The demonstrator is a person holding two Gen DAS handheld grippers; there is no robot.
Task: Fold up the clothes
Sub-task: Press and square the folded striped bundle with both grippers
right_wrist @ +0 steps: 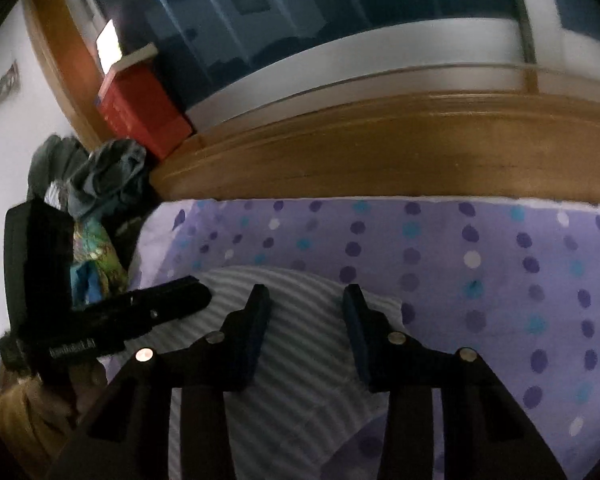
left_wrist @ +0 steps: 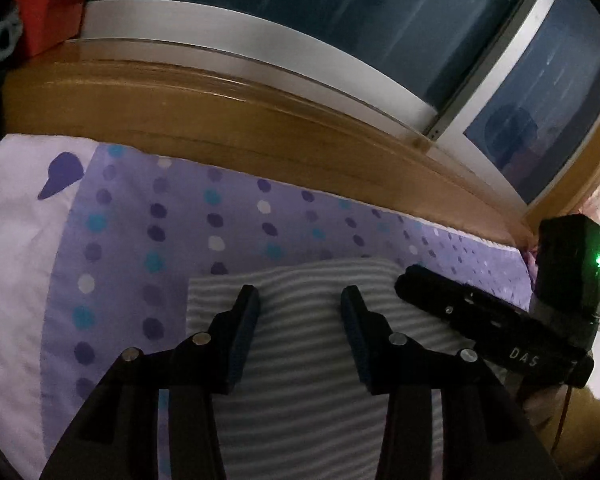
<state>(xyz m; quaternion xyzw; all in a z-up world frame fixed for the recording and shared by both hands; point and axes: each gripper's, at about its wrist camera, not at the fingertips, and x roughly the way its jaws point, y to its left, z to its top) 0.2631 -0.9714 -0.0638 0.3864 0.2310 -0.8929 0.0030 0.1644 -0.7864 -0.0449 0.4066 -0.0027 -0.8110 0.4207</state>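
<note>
Grey-and-white striped garment (left_wrist: 300, 312), folded into a flat rectangle, straight left edge, lying on a purple dotted bedsheet (left_wrist: 140, 220), near the wooden bed frame (left_wrist: 220, 120)

"DAS" on right gripper (left_wrist: 496, 320) body; left gripper (right_wrist: 140, 312) lettering blurred, perhaps "...Robot.AI".
</note>
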